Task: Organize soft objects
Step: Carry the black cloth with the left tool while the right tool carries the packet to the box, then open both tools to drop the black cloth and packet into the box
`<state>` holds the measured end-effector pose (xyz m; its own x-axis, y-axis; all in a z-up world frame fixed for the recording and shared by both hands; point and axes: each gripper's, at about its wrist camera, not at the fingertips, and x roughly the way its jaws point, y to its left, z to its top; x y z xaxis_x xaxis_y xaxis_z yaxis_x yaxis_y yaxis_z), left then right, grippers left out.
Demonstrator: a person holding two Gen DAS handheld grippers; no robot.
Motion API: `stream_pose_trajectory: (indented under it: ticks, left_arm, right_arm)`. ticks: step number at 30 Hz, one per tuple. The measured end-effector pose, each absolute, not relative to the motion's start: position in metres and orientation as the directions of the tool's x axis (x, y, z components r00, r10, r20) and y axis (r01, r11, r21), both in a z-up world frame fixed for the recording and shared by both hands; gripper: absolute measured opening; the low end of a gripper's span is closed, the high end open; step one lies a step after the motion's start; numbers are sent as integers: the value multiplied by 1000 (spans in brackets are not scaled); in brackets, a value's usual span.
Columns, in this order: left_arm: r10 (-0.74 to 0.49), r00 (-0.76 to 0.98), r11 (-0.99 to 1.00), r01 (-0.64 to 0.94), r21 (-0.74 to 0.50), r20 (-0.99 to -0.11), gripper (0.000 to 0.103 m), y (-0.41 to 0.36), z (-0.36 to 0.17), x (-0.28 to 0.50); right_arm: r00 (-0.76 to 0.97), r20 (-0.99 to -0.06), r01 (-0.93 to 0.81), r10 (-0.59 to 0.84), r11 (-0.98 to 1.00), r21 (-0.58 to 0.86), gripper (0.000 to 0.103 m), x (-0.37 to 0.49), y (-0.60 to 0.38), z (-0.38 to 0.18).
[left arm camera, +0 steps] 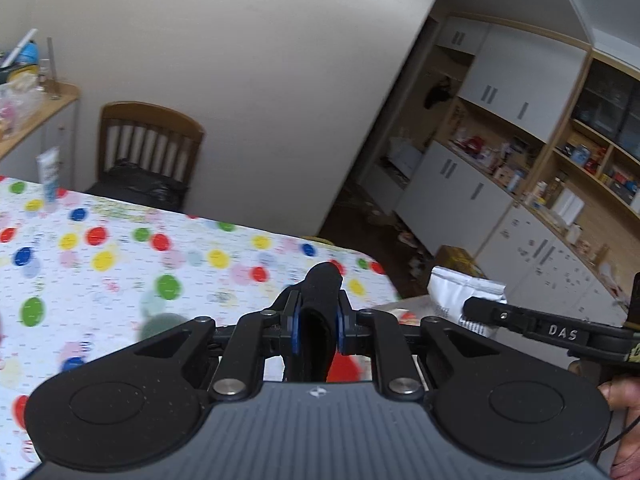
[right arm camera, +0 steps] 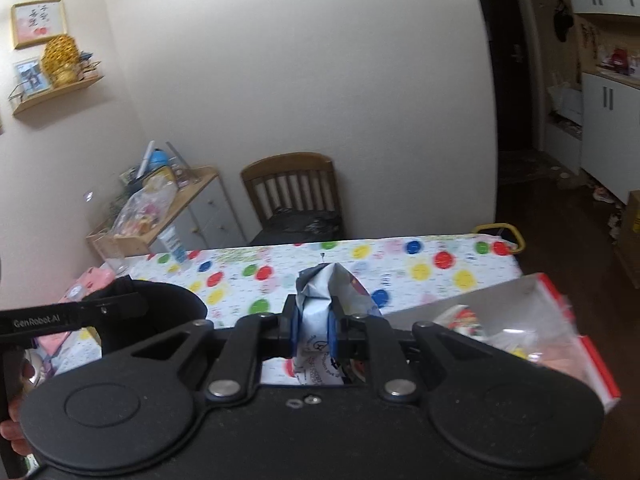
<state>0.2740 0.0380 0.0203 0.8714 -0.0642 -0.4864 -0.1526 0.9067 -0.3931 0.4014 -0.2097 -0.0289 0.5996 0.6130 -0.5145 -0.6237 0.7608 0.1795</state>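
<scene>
My left gripper (left arm camera: 318, 308) is shut on a fold of black soft fabric (left arm camera: 324, 276), which sticks up between its blue pads above the polka-dot tablecloth (left arm camera: 120, 248). In the right wrist view the same black fabric (right arm camera: 168, 304) hangs as a wide dark pouch from the left gripper's finger (right arm camera: 100, 308). My right gripper (right arm camera: 316, 316) is shut on a crinkled white and silver printed packet (right arm camera: 320, 284), held up over the table (right arm camera: 420, 268). In the left wrist view that packet (left arm camera: 452, 284) shows at the right, pinched by the right gripper's finger (left arm camera: 484, 308).
A clear zip bag with a red edge (right arm camera: 560, 320) holds colourful items at the right. A wooden chair (right arm camera: 292, 188) with a black bag on its seat stands behind the table. A white tube (left arm camera: 49, 176) stands at the table's far left. A cluttered side cabinet (right arm camera: 192, 208) stands nearby.
</scene>
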Motion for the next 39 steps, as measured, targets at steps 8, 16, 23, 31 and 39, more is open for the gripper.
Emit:
stream_pose_trajectory:
  ticks: [8, 16, 23, 31, 39]
  left_arm:
    - [-141, 860, 925, -63, -375, -491, 16, -25, 28, 319]
    - [-158, 849, 956, 3, -294, -504, 16, -87, 27, 370]
    - [-97, 819, 983, -10, -183, -566, 16, -123, -4, 408]
    - [-7, 760, 995, -57, -78, -650, 16, -138, -54, 434]
    - [-41, 696, 983, -101, -155, -717, 16, -133, -88, 450]
  right_arm:
    - [661, -517, -559, 543, 817, 144, 12, 420, -275, -29]
    - [694, -524, -511, 494, 850, 125, 12, 441, -325, -38]
    - [693, -554, -508, 461, 858, 80, 12, 466, -338, -54]
    - [645, -618, -564, 449, 825, 10, 12, 488, -318, -90]
    - [638, -636, -584, 434, 811, -33, 13, 493, -307, -111]
